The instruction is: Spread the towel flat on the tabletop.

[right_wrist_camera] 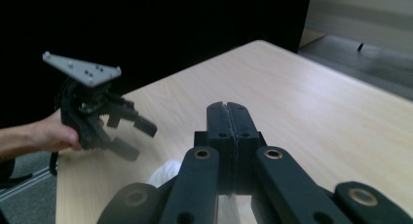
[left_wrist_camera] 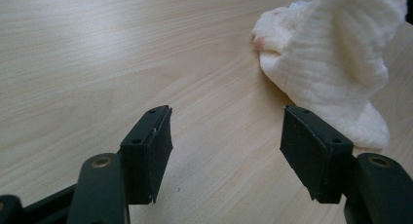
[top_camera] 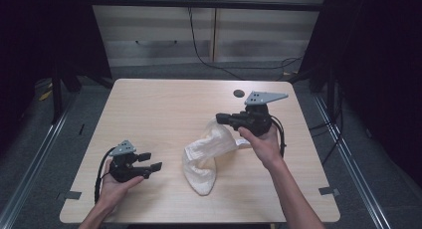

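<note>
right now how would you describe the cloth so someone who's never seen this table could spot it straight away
Start at the light wooden table and look just right of its middle, between the person's two hands. There lies a cream-white, ribbed, crumpled cloth, its upper end lifted by the shut black jaws of the right gripper. It is the one soft, pale thing on the table; the other things there are hard and black.

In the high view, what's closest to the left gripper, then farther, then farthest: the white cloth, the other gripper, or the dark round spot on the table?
From the left gripper:
1. White cloth, to its right.
2. Right gripper, beyond the cloth.
3. Dark round spot, near the table's far edge.
</note>
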Demonstrator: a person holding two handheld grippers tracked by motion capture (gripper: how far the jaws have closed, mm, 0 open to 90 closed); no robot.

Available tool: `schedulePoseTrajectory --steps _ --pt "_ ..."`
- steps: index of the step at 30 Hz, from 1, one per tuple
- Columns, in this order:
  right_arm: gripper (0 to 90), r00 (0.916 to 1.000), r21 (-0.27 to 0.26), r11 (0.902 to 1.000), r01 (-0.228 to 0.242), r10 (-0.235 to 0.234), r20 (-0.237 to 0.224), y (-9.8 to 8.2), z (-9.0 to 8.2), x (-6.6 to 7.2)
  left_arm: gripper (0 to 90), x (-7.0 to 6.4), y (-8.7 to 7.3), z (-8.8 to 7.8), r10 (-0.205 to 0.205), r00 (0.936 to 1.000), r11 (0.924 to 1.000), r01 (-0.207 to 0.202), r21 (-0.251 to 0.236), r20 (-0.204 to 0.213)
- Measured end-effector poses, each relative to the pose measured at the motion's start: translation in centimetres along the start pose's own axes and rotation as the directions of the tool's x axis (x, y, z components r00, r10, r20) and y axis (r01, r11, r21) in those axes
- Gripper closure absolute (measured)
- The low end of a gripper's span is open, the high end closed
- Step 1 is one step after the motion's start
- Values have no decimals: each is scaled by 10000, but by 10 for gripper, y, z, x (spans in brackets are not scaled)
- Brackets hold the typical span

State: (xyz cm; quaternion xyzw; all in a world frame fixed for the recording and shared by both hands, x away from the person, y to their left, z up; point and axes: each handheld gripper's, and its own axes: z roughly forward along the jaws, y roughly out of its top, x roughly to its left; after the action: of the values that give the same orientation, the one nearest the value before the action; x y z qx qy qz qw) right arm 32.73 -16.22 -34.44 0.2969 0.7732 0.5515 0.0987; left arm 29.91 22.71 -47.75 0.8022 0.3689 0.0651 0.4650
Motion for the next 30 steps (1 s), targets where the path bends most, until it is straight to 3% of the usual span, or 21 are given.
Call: schedulePoseTrajectory --steps 12,19,22,24,26,30 --pt "898 9983 -1110 9922 573 -557 167 77 -9 1 363 0 2 -1 2 9999 10000 -1 -46 134" --pt "898 9935 -1672 9793 1141 -1123 200 127 -12 11 363 2 2 -1 -4 9999 10000 4 -35 101" --pt "899 9924 -1900 9740 1230 -1221 165 138 -15 15 363 2 2 -1 -22 10000 10000 22 -82 88" --pt "899 9909 -1979 9710 1344 -1336 171 138 -20 17 363 2 3 -3 -21 10000 9999 21 -107 86" --pt "899 9915 -1873 9737 1299 -1284 201 128 -23 16 362 2 2 -4 -30 10000 9999 31 -139 50" --pt "899 9965 -1247 9888 818 -788 289 79 -27 4 363 2 2 -4 -33 10000 9999 34 -134 38"
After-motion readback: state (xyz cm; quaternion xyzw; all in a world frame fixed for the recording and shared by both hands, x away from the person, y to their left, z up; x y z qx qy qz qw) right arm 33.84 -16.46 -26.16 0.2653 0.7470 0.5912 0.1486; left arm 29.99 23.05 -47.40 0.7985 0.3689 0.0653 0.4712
